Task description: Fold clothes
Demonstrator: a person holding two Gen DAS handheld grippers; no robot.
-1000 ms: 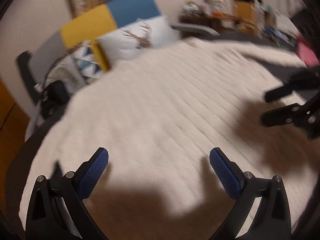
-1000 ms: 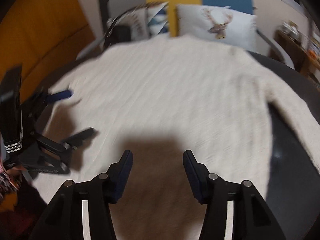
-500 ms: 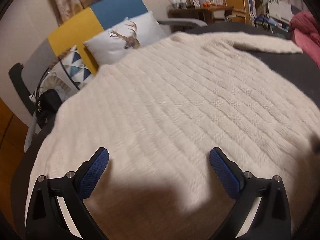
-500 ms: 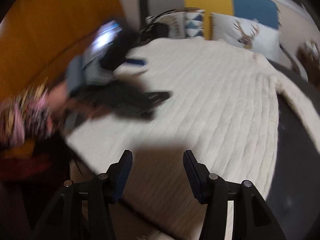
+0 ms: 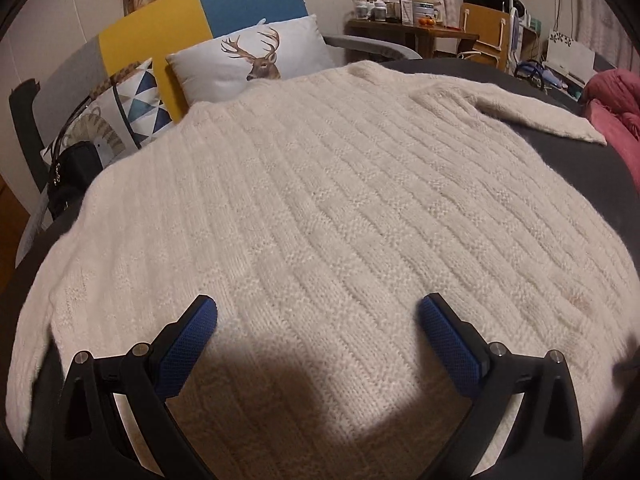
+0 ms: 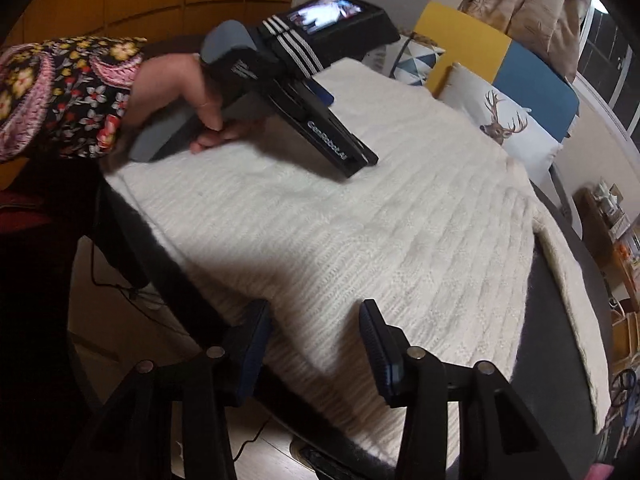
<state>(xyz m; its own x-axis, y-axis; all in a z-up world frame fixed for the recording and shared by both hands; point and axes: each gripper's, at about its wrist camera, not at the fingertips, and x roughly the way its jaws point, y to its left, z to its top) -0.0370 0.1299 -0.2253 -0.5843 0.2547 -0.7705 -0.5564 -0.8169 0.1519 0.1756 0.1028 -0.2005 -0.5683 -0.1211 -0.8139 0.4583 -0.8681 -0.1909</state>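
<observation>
Your sweater lies flat across the dark table; it looks thick, soft and floppy. Left gripper gapes empty above its hem; right gripper is closing around the hem. Pinch both layers there.

One piece of writing could be read: "GenRobot.AI", in pale letters along the black side of the left claw, seen in the right wrist view. Three white stripes crossed the claw's body above it. Labels on the jars and boxes on the far shelf were too small to read.
</observation>
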